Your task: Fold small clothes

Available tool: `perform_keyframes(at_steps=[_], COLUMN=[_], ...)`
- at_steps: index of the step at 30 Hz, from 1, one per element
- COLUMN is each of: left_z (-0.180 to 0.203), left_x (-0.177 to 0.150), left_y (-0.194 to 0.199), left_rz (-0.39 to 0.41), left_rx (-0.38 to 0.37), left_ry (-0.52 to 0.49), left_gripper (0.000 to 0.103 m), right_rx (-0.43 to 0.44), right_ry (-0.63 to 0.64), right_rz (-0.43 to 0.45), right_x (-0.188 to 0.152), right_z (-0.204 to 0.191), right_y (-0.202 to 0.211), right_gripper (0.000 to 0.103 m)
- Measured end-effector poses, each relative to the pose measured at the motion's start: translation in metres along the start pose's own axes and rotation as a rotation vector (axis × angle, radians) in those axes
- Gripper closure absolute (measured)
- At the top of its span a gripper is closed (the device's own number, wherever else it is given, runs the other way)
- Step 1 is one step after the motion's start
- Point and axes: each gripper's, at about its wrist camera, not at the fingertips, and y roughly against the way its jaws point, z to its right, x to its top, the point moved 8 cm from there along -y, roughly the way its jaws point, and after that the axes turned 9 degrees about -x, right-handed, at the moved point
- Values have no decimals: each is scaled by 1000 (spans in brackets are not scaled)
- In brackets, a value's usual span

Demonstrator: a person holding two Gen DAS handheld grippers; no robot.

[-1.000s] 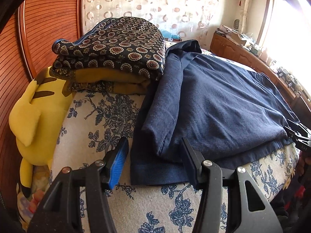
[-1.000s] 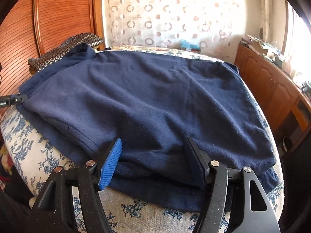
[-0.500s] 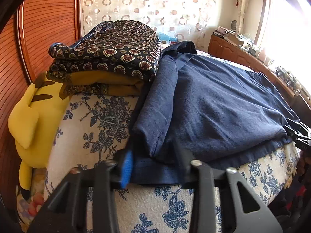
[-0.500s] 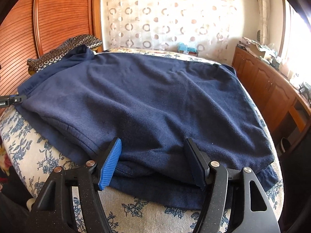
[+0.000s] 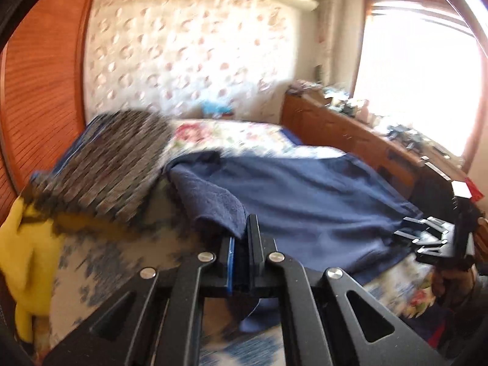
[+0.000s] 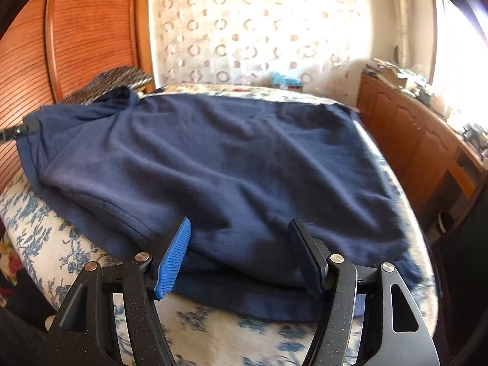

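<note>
Left wrist, fingers (image 5: 254, 238) pinched on navy garment (image 5: 305, 195), right fingers (image 6: 297, 253) apart over it

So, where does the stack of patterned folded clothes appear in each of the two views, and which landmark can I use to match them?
Left wrist view: the patterned stack fills the left middle, blurred, above the yellow plush toy.
Right wrist view: only a small part shows at upper left, behind the navy garment.
Shared landmark: the navy garment's raised collar corner lies right beside the stack in both views.
</note>
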Motion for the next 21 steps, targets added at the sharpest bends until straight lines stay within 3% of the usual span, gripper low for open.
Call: perform_keyframes(at_steps=[10,21], left_z=[88,197], left_x=[63,114], left_y=[-49,-87], left_rz=[19,-1], left_rx=[-193,-351], left_ry=[-88,-187], left_gripper=[100,100], right_rx=[-66,-106], right_ry=[-64,-155], right_rz=[44,57], right_x=[2,-5], right_z=[53,101], right_y=[27,39], right_gripper=[35,35])
